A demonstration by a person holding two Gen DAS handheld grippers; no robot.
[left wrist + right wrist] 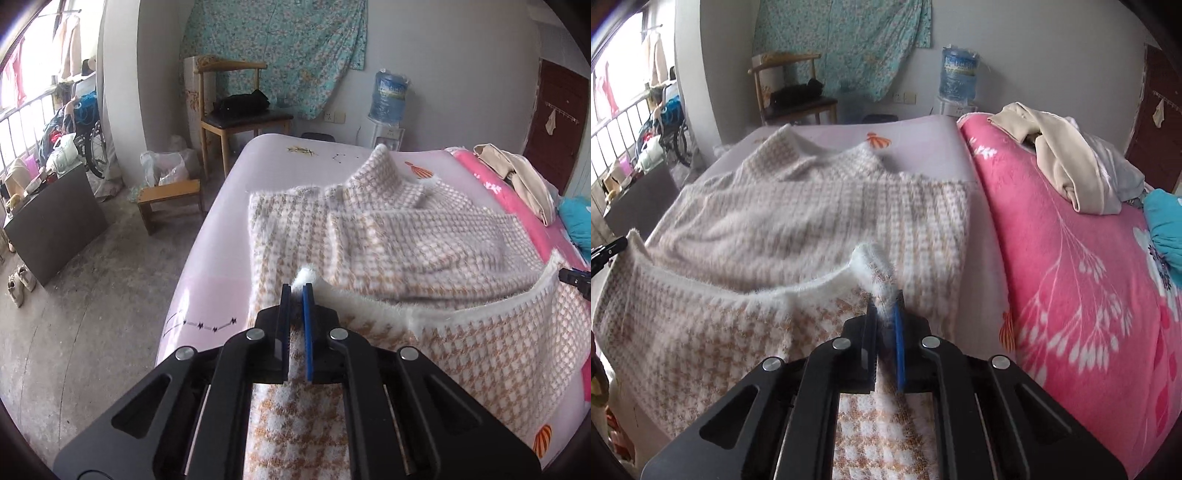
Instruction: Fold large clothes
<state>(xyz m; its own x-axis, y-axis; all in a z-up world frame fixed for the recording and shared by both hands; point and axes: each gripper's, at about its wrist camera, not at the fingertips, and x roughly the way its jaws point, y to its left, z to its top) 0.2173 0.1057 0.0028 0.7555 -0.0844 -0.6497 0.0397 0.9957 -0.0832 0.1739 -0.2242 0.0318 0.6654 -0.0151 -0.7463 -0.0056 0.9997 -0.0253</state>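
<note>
From my left wrist, my left gripper (296, 290) is clamped on the sweater (388, 236) hem, the sweater lying on the bed (221, 236). From my right wrist, my right gripper (885, 301) pinches the sweater's (798, 218) other hem corner, beside the pink blanket (1071, 258).

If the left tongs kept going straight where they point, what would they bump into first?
Probably the folded-over part of the fuzzy checked sweater lying on the bed, just ahead of the left tongs, which already pinch its white hem.
</note>
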